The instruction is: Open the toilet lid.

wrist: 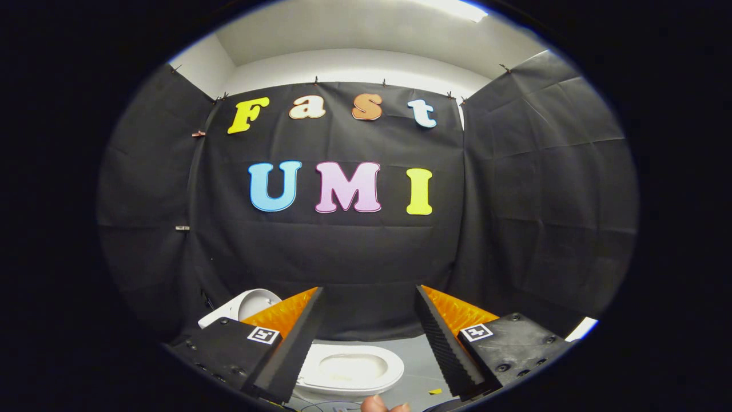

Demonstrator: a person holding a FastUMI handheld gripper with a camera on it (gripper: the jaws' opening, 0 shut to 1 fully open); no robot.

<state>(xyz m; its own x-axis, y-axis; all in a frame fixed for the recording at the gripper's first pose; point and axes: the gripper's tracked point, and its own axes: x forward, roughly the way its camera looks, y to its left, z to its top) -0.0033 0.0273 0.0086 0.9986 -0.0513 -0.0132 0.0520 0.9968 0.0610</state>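
Claw spread wide, nothing pinched — toilet seen low between the fingers, bowl exposed. Lid raised, partly hidden beyond the left finger. Floor grey.

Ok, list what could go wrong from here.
1. The white lid looks raised, close behind the open claw. A sideways nudge could knock it down onto the seat.
2. Nothing is between the claw's fingers, so the lid is unsupported if it tips.
3. A person's fingertip lies near the seat, where a falling lid might catch it.
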